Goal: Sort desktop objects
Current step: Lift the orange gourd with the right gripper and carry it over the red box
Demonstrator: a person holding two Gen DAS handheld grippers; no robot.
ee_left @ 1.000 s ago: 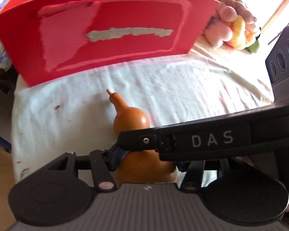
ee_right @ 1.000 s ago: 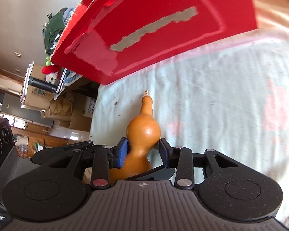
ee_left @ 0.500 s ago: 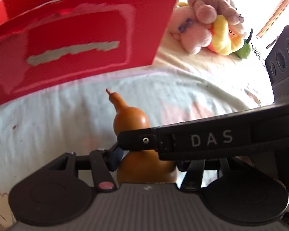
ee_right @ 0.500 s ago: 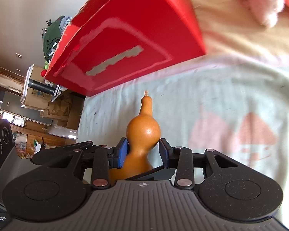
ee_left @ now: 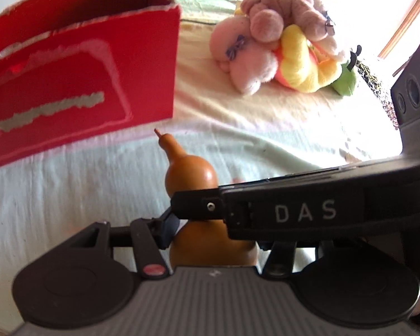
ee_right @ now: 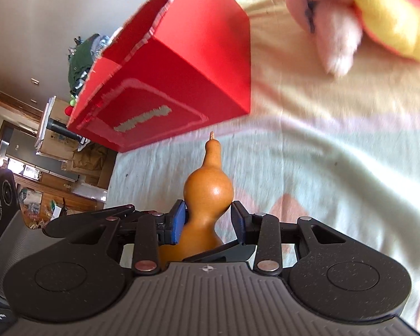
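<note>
Both grippers grip one orange gourd (ee_right: 207,193), held above a surface covered with a pale cloth (ee_right: 336,168). In the right wrist view the right gripper (ee_right: 207,221) sits at lower centre, its blue-padded fingers (ee_right: 178,221) closed on the gourd's narrow waist; the gourd's stem points up toward the middle of the frame. In the left wrist view the gourd (ee_left: 191,176) stands at lower centre, and the left gripper (ee_left: 212,235) has one finger (ee_left: 165,231) pressed against the left side of the gourd's lower bulb. Its other finger is hidden behind the right gripper's black body, lettered "DAS" (ee_left: 305,212), which crosses the frame from the right, so the left grip looks closed on the gourd.

A red box (ee_left: 78,89) with an open top stands on the cloth at upper left in both views. A pile of plush toys (ee_left: 282,50), pink, brown and yellow, lies at upper right, well apart from the box.
</note>
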